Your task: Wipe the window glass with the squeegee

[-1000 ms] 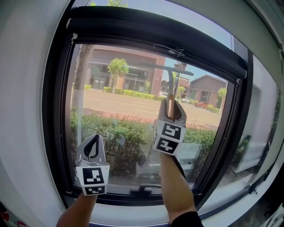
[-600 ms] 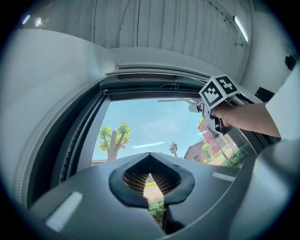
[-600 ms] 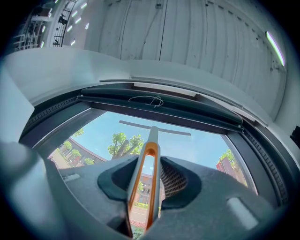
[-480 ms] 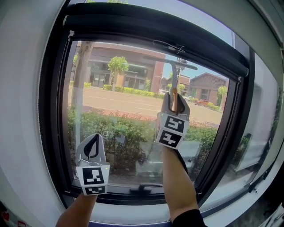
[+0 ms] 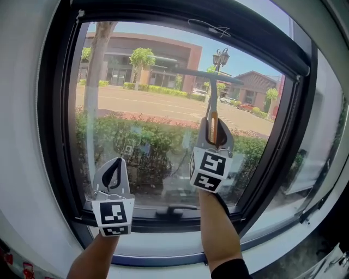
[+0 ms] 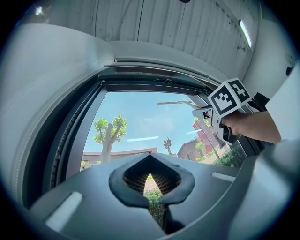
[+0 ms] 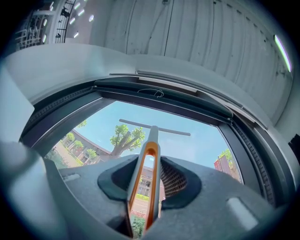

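The squeegee (image 5: pixel 210 92) stands upright against the window glass (image 5: pixel 142 109). Its grey blade lies level a little below the top of the frame, right of the middle. My right gripper (image 5: pixel 214 132) is shut on the squeegee's orange-and-grey handle (image 7: pixel 149 161), which runs up between the jaws to the blade (image 7: pixel 154 127). My left gripper (image 5: pixel 112 177) is shut with nothing in it, low at the pane's left near the sill. From the left gripper view, its jaws (image 6: pixel 150 161) point up at the glass, with the right gripper (image 6: pixel 213 114) off to the right.
A thick black frame (image 5: pixel 54 109) rings the pane, with a black blind casing (image 5: pixel 180 13) and a thin cord (image 5: pixel 210 27) along the top. A black window handle (image 5: pixel 174 209) sits on the bottom rail. A white sill and wall surround the window; a street and buildings lie outside.
The squeegee blade went up close to the top frame, and now lies further below it. The head view has tipped, so the window sits higher. My left gripper has stayed put.
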The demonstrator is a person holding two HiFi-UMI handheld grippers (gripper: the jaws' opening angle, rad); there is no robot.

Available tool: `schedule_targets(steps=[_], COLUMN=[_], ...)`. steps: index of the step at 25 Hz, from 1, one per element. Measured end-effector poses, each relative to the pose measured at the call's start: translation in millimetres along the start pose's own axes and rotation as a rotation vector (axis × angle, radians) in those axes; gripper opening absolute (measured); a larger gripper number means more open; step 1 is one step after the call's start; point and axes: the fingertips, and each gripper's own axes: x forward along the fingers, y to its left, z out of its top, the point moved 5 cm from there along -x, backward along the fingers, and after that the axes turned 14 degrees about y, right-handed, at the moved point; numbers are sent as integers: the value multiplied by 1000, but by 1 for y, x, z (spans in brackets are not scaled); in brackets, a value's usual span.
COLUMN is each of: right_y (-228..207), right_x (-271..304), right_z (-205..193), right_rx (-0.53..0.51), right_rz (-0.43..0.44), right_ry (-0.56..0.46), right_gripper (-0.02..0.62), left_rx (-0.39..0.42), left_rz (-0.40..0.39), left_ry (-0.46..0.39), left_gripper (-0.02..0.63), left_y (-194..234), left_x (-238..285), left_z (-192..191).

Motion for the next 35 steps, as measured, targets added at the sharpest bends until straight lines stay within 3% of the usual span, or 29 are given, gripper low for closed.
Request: schedule_targets(steps=[22,35], right_y=[26,26], right_x=[-100,-109], right_z=[-138,-143], right_rx=[5,4], right_rz=[62,74], right_ry=[191,201], right_gripper=[117,118], left_rx=[-69,-70], left_rz=[-32,-55], left_ry=[142,156], left_gripper=[15,15], left_y=[-37,-46], left_x=[-33,-35], left_z=[-76,-81])
